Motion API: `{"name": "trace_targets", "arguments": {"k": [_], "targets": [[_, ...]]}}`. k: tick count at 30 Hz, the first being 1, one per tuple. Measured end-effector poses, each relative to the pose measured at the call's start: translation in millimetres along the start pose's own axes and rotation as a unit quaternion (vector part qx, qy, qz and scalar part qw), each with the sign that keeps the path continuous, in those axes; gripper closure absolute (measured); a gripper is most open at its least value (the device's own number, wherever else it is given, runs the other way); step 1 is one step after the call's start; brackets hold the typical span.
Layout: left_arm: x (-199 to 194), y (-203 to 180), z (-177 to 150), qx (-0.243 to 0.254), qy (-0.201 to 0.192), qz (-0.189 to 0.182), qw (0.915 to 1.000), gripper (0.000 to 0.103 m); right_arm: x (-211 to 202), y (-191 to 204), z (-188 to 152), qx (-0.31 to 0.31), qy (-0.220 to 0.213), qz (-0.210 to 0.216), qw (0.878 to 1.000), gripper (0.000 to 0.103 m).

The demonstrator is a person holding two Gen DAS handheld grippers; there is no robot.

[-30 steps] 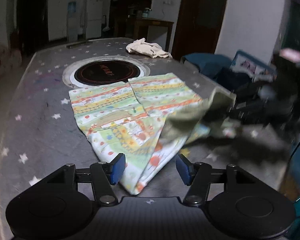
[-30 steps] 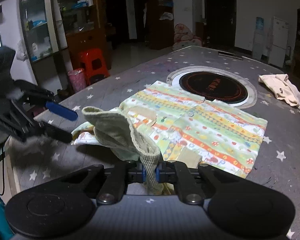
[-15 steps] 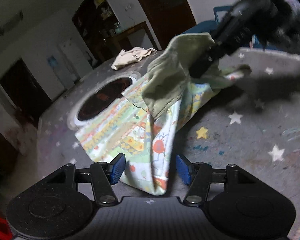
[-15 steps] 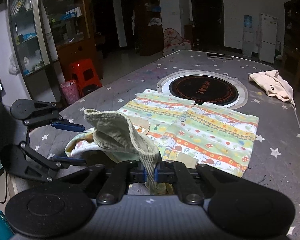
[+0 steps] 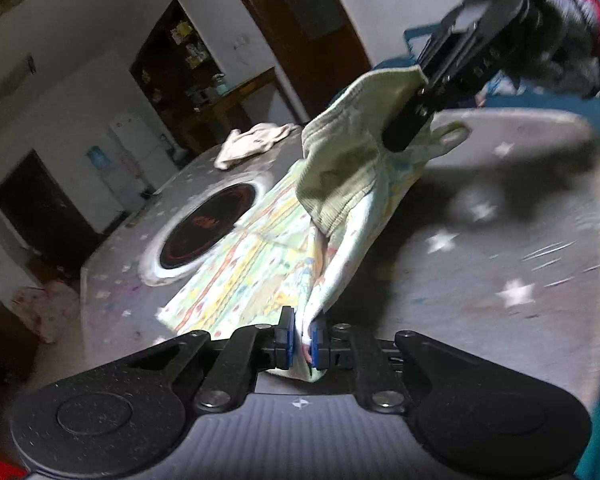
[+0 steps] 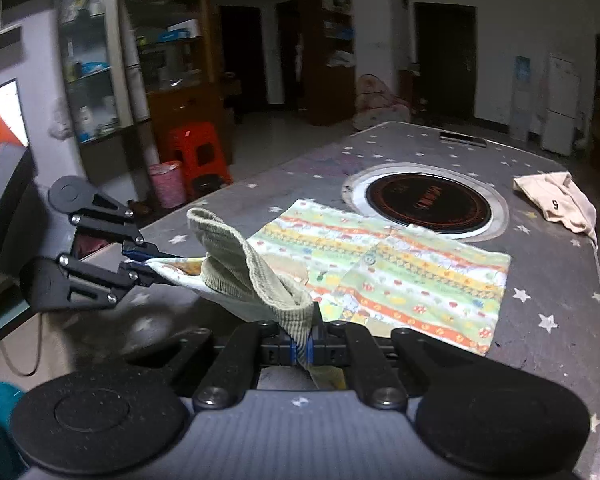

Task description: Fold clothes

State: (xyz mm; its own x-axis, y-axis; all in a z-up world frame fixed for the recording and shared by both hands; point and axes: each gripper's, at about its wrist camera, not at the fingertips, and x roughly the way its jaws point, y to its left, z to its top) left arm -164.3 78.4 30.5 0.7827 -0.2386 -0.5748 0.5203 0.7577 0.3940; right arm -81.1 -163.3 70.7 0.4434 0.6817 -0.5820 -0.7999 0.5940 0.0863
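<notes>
shirt (image 6: 384,268) on counter (image 6: 556,272), before the burner (image 6: 426,204) | cloth (image 6: 556,200) right of burner | shirt's near edge lifted between left gripper (image 6: 140,262) and right gripper (image 6: 300,350) | stool (image 6: 198,152) behind-left, on floor

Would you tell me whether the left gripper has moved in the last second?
Yes: the left gripper closed in rightward, away from the red plastic stool, and clamped the patterned shirt.

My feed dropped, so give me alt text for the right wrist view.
The right gripper is shut on the olive ribbed collar of the patterned shirt, lifting its near edge off the star-print table. At left, the left gripper pinches another shirt corner.
</notes>
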Motion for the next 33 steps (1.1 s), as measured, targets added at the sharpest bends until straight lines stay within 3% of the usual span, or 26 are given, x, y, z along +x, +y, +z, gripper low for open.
{"name": "trace_targets", "arguments": {"k": [6, 10, 16, 23, 27, 33], "targets": [[-58.1, 4.3, 5.8, -0.059, -0.029, -0.085, 0.9942, 0.095, -42.6, 20.4, 1.9, -0.005, 0.008, 0.035, 0.999, 0.099], [-57.7, 20.4, 10.7, -0.093, -0.032, -0.068, 0.9928, 0.095, -38.5, 23.3, 19.1, -0.025, 0.002, 0.034, 0.999, 0.099], [-21.4, 59.4, 13.7, -0.145, -0.015, -0.035, 0.9887, 0.095, 10.1, 1.5, 58.2, -0.041, 0.008, 0.022, 0.999, 0.099], [31.2, 112.1, 11.0, -0.191, 0.026, -0.021, 0.9809, 0.095, 78.6, -28.0, 97.2, -0.059, 0.030, 0.005, 0.998, 0.099], [68.5, 134.9, 1.7, -0.218, 0.055, -0.008, 0.9744, 0.095, 126.8, -45.2, 101.5, -0.053, 0.046, -0.007, 0.997, 0.099], [117.6, 149.0, -19.4, -0.247, 0.099, 0.013, 0.9638, 0.091, 190.1, -65.2, 81.4, -0.001, 0.054, -0.025, 0.998, 0.098]]}}
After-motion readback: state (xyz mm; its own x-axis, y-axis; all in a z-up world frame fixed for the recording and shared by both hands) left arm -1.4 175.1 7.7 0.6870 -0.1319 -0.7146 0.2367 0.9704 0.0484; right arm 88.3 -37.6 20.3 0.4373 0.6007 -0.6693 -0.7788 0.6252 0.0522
